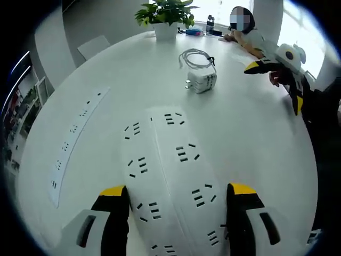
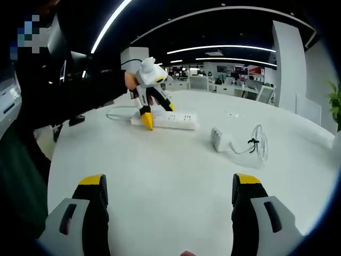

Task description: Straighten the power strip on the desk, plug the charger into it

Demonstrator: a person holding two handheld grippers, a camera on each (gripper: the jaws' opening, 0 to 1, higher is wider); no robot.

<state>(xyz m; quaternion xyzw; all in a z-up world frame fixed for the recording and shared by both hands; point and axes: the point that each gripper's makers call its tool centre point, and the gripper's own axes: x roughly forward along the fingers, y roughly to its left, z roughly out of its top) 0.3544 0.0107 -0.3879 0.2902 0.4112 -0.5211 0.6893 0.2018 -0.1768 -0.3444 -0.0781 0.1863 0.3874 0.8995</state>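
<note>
Step in hand, as judged: straightening of the power strip (image 1: 170, 176); plugging not yet begun. Left tool (image 1: 178, 196) spread wide, one jaw on either side of the strip's near end, neither jaw clearly touching it; nothing grasped. In the right gripper view, seen standing over one end of the strip (image 2: 169, 119). Strip lying flat on the white worktop (image 1: 256, 133), socket face up, long axis running from near to far along the left tool's line of sight.

Charger (image 1: 202, 81) beyond the strip's far end, well apart, prongs towards the left, coiled cable (image 1: 197, 57) behind it. Right tool (image 2: 170, 184) released, hovering over bare worktop.

Next move calls for closing on the strip and swinging it square, then collecting the charger.
</note>
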